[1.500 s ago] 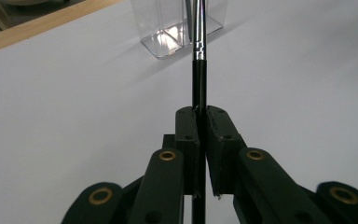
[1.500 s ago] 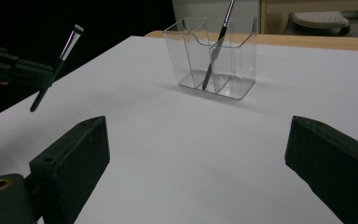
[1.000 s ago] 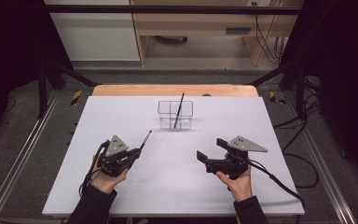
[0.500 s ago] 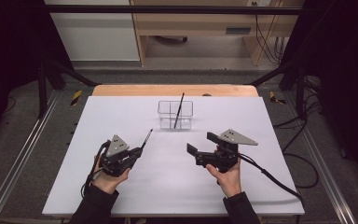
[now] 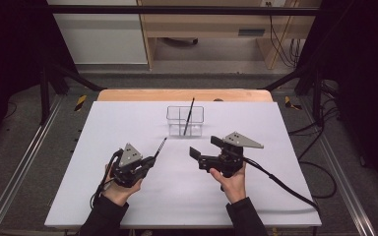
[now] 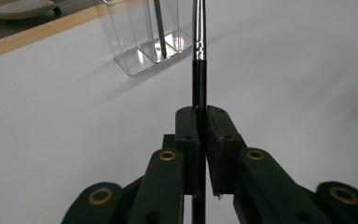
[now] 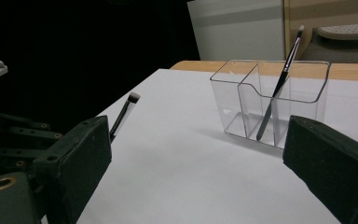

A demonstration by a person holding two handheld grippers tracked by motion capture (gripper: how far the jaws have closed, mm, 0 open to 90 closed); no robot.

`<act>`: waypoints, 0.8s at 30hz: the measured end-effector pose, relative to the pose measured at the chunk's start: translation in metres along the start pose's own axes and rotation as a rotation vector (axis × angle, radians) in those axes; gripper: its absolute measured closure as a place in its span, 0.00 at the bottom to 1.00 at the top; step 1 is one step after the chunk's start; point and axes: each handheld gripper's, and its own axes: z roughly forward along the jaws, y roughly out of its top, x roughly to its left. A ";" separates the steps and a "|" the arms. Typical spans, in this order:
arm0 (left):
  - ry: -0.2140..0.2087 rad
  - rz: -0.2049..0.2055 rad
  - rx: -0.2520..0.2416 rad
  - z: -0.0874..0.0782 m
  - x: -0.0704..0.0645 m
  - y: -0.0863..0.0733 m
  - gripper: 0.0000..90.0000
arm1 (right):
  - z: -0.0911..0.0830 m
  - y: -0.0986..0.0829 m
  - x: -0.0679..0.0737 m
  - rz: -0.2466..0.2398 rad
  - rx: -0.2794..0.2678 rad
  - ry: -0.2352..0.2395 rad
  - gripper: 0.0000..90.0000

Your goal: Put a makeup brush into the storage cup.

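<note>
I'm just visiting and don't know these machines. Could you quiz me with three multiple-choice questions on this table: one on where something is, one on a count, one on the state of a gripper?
1. Where does the clear organiser stand?
A. near the table's far edge, about midway across
B. at the near left corner
C. on the floor

2. How many brushes are in sight?
A. one
B. two
C. four

3. How do the right gripper's jaws stand?
A. shut on a brush
B. shut on nothing
C. wide open, holding nothing

Answers: 1 A, the high view shows it on the white table near the far edge. 2 B, one brush in the organiser leans, and the left gripper is shut on the held brush. 3 C, the right gripper view shows its pads far apart.
</note>
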 end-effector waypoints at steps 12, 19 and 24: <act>-0.008 -0.001 -0.012 0.007 -0.006 0.003 0.93 | 0.010 -0.002 0.004 0.025 -0.007 0.014 0.11; -0.012 -0.001 -0.015 0.010 -0.011 0.005 0.93 | 0.013 -0.005 0.004 0.032 -0.003 0.009 0.12; -0.013 0.000 -0.024 0.012 -0.015 0.006 0.93 | 0.017 -0.007 0.004 0.052 0.001 0.012 0.14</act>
